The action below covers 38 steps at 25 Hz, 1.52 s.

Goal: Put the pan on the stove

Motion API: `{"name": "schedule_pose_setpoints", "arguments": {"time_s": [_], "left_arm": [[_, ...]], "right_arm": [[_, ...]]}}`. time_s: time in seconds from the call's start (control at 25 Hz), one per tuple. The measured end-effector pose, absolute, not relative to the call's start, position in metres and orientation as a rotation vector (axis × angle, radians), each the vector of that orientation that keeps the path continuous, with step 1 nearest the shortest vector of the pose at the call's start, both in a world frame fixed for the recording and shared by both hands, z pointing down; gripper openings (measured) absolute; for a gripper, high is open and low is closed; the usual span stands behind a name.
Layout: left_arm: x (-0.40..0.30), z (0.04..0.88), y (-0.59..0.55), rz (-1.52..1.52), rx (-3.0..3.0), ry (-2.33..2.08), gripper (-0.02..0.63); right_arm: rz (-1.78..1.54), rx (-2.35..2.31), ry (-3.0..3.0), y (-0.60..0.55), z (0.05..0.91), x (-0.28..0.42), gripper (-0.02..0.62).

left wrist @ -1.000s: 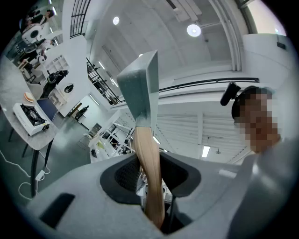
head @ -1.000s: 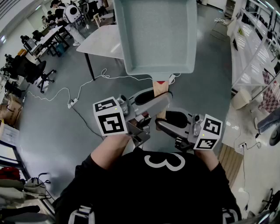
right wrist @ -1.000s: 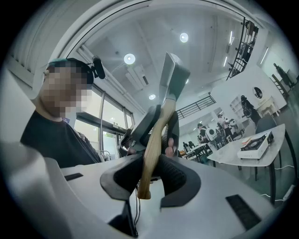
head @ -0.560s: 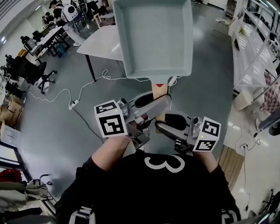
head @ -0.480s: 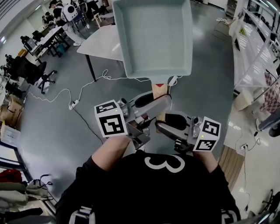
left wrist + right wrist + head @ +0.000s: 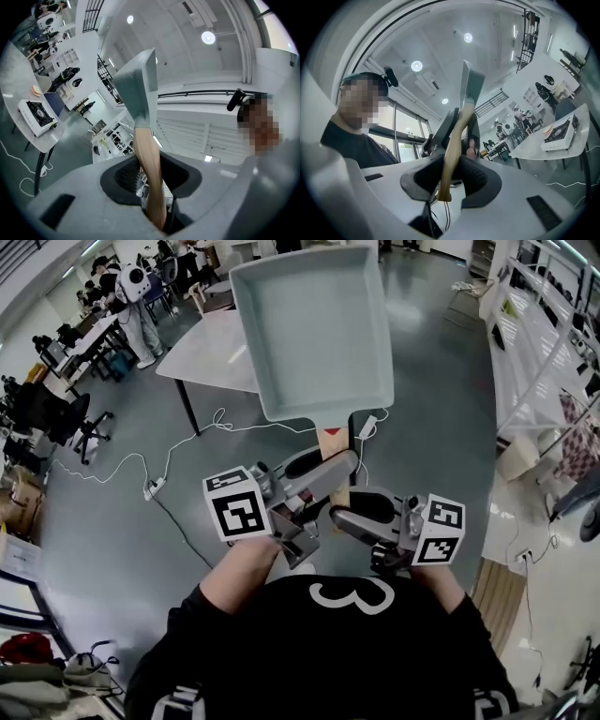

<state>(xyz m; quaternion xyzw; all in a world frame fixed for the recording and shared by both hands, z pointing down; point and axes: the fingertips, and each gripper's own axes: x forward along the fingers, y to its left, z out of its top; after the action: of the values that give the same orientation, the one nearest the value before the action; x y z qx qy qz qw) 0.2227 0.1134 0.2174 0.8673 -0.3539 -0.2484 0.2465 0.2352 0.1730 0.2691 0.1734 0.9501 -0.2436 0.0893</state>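
A square pale green pan (image 6: 314, 329) with a wooden handle (image 6: 336, 442) is held up in the air in front of me, its inside facing the head view. Both grippers grasp that handle. My left gripper (image 6: 323, 470) is shut on it nearer the pan, and the handle (image 6: 150, 168) runs up between its dark pads. My right gripper (image 6: 361, 507) is shut on the handle's end (image 6: 449, 159). A white portable stove (image 6: 37, 117) stands on a white table (image 6: 14, 101), also seen as the stove (image 6: 558, 135) in the right gripper view. The pan hides the stove in the head view.
The white table (image 6: 211, 348) stands behind the pan on a grey floor. Cables and a power strip (image 6: 155, 486) lie on the floor at left. Shelving (image 6: 553, 324) lines the right side. People, chairs and desks (image 6: 56, 381) fill the far left.
The pan has shifted a little to the left and lower in the head view, so its far rim now shows. Both grippers keep their hold on the handle.
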Motion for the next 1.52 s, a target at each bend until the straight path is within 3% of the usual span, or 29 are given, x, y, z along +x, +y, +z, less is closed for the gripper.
{"name": "schedule_pose_setpoints", "arguments": {"time_s": [0.76, 1.52], "left_arm": [[0.044, 0.236, 0.077, -0.581, 2.356, -0.91, 0.129], [0.035, 0.251, 0.042, -0.572, 2.349, -0.904, 0.13]], "right_arm": [[-0.814, 0.507, 2.881, 0.142, 0.285, 0.05, 0.109], [-0.803, 0.53, 2.868, 0.109, 0.299, 0.039, 0.109]]}}
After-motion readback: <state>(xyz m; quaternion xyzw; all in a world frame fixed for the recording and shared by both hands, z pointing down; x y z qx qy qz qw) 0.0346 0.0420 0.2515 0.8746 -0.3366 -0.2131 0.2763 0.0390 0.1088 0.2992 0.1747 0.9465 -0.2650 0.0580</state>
